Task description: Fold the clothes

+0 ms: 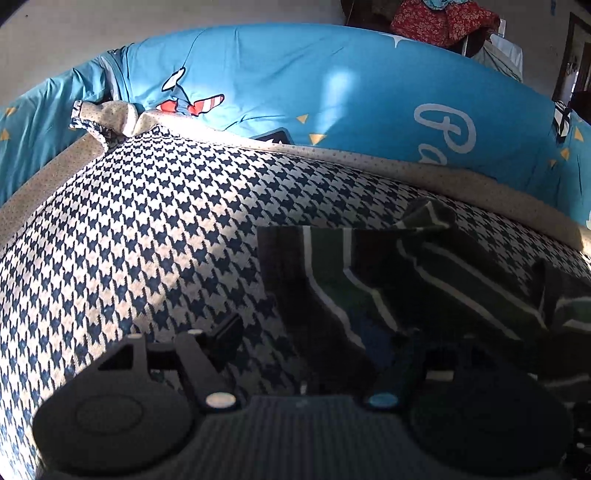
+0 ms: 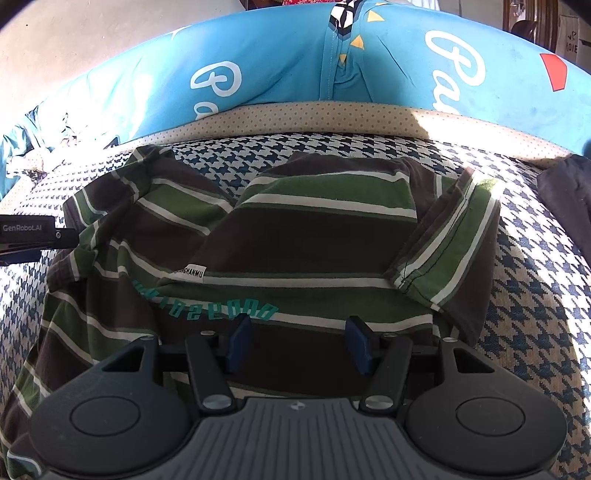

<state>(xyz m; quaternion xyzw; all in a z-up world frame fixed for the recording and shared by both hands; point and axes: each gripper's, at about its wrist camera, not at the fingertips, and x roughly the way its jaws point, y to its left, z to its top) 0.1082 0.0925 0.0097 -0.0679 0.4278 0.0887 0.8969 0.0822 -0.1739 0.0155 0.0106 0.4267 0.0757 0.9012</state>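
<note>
A shirt [image 2: 306, 240] striped in brown, green and white lies partly folded on a houndstooth cover [image 2: 535, 277], one sleeve [image 2: 450, 243] laid across its right side. My right gripper [image 2: 300, 341] hovers over the shirt's near hem, open, its blue pads [image 2: 240, 343] apart with only flat cloth under them. In the left wrist view the shirt [image 1: 369, 280] is in shadow at the lower right. My left gripper [image 1: 317, 343] stands open over its edge, fingers wide and not pinching the cloth. Its body [image 2: 37, 236] pokes in at the left edge of the right wrist view.
Rolled blue bedding [image 1: 332, 81] with white lettering runs along the far side, behind a beige dotted border [image 2: 295, 118]. A dark item [image 2: 565, 199] lies at the right edge. Red floral cloth [image 1: 439, 18] is piled beyond the bed. Bare houndstooth cover [image 1: 147, 221] spreads to the left.
</note>
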